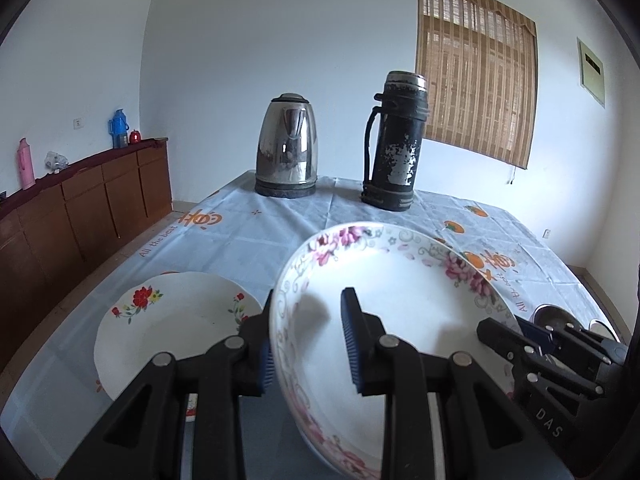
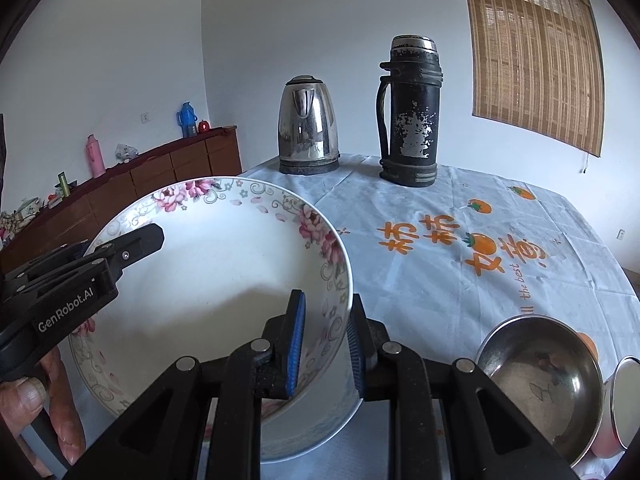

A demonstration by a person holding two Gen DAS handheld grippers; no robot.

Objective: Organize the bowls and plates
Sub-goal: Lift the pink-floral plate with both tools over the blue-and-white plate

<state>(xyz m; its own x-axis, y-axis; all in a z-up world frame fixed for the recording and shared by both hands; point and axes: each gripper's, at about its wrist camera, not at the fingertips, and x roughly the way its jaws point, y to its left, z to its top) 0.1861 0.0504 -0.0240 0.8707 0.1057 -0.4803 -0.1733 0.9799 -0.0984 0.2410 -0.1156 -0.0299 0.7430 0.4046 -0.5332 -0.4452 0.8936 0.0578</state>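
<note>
Crockery sorting looks barely begun on a cloth-covered table (image 2: 460, 280). The large pink-flowered bowl (image 1: 400, 312), tilted above the cloth, is pinched at opposite rims: the left gripper (image 1: 308, 344) straddles its left wall, the right gripper (image 2: 326, 344) its right wall, each clenched on the rim with a pad on either side. Nothing appears stacked yet. Just left of the bowl one red-flowered plate (image 1: 172, 320) lies flat on the cloth; just right of it sits one steel bowl (image 2: 540, 376), with part of another dish (image 2: 626, 396) at that view's edge, too cut off to identify. Count: one plate, two bowls, possibly a third. Beyond the bowl stand one kettle (image 2: 308, 132) and one black flask (image 2: 412, 112).
</note>
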